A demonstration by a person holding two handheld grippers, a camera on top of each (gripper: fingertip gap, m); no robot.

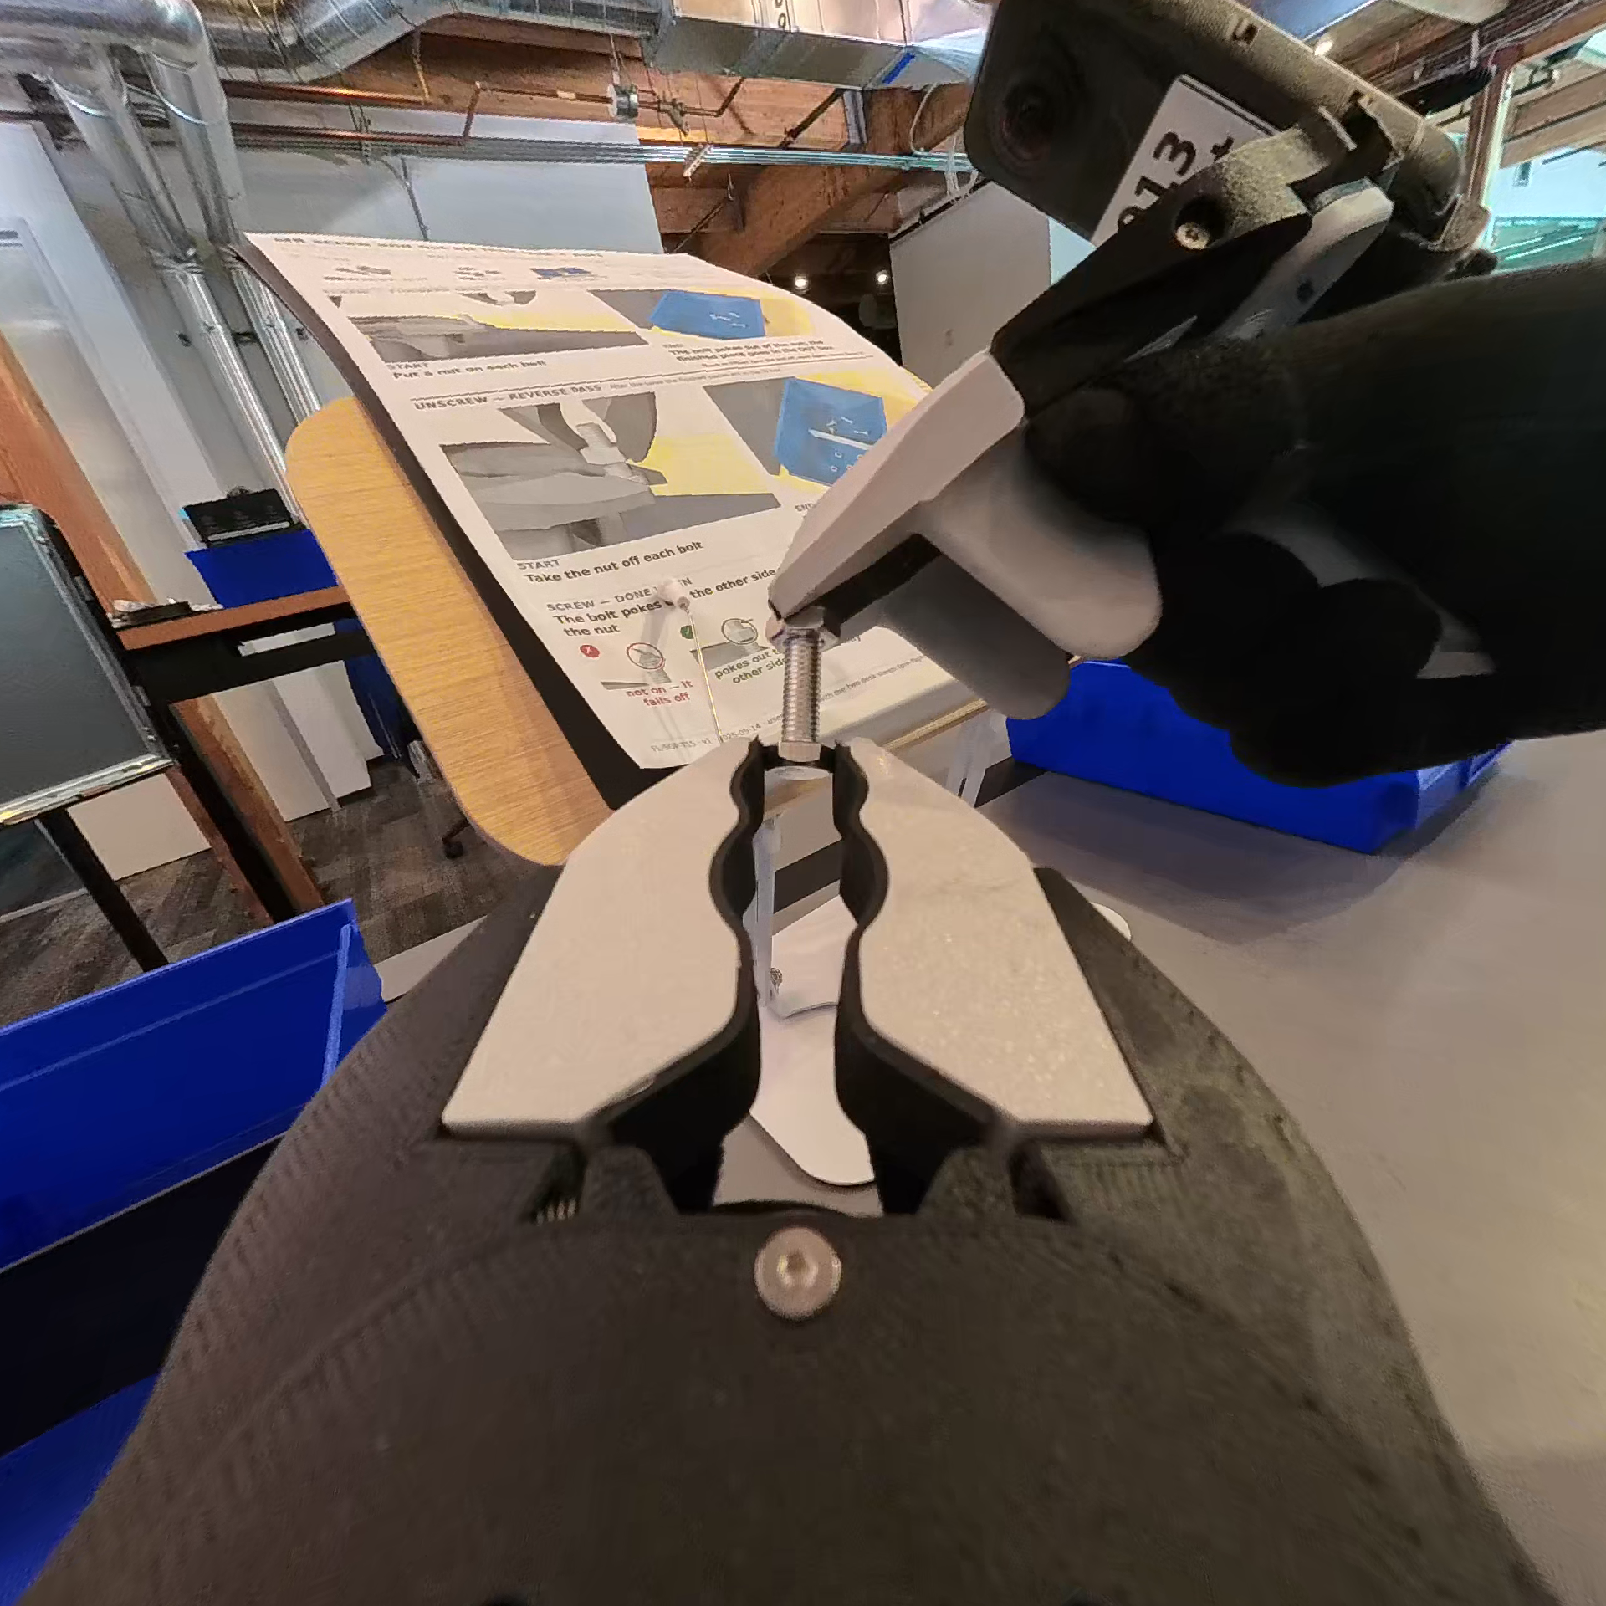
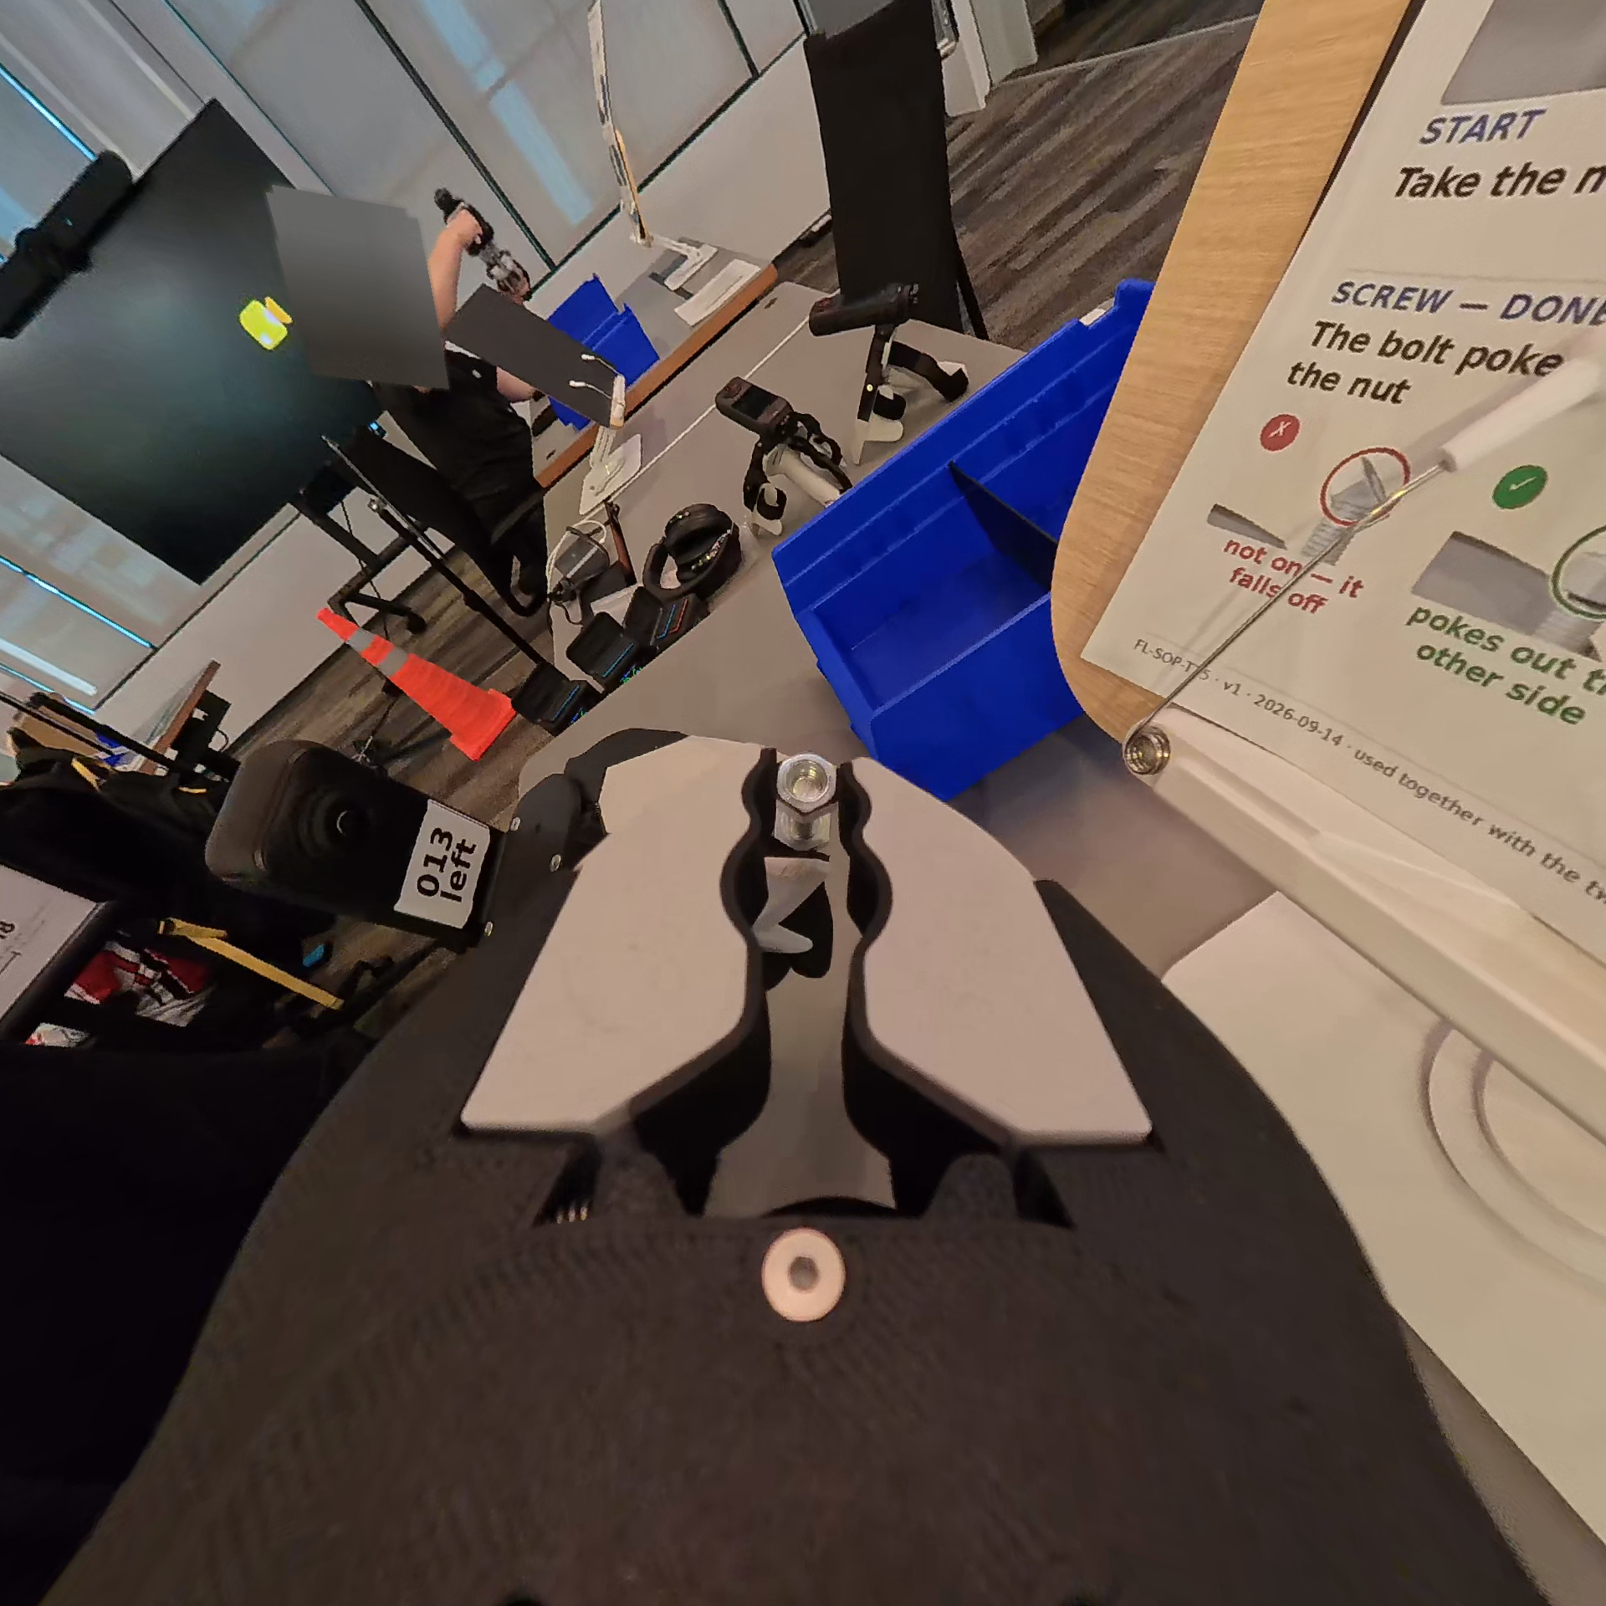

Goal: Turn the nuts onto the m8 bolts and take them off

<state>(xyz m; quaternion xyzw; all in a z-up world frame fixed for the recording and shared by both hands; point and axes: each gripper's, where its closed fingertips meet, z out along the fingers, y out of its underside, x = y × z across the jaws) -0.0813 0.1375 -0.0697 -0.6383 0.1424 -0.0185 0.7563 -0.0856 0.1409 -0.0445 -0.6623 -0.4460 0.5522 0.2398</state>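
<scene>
Overhead, exposed wood beams [image 1: 765, 187]; grey table [image 1: 1304, 999], blue bins [image 2: 947, 600].

Nut [image 2: 804, 779] between right tool [image 2: 804, 786] tips

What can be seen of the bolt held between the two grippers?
The bolt is bright silver metal with a fully threaded shank and a hex head. In the left wrist view it stands nearly upright in the air above the grey table. Its lower end, the hex head, sits between the left gripper's black fingertip pads. At its upper end a silver hex nut is clamped in the right gripper, whose view looks straight into the nut's threaded bore. The shank between the grippers is bare.
</scene>
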